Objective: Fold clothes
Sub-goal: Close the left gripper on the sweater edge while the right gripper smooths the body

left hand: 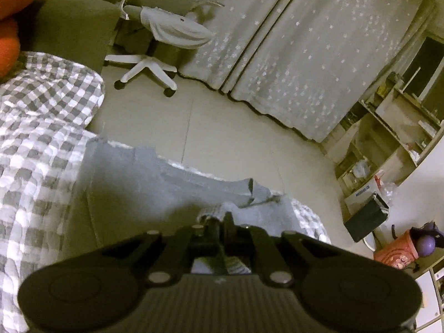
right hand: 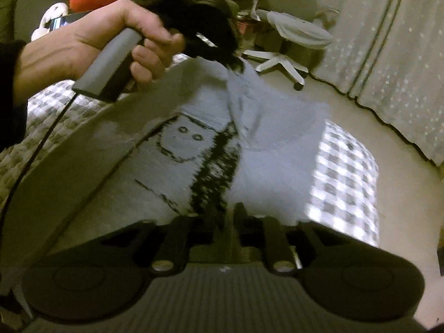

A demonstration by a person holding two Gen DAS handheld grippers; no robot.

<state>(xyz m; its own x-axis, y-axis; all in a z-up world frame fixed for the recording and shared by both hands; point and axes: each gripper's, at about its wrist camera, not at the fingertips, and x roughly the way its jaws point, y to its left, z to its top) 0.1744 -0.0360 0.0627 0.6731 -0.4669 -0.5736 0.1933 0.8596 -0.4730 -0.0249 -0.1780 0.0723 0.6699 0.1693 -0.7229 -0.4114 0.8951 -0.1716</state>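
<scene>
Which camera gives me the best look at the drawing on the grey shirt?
The right wrist view: the black line drawing shows on the spread grey shirt. The left wrist view shows only plain grey fabric, no drawing.

We wore a dark sleeve [right hand: 11, 63] at the left wrist. Our left hand [right hand: 116, 36] wrapped a grey handle [right hand: 108, 63] trailing a thin black cable [right hand: 41, 144]. Both grippers were black, with ribbed grey bases and silver pivot screws [left hand: 159, 277].

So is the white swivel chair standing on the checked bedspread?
No, the white swivel chair stands on the pale floor beside the curtain.
</scene>
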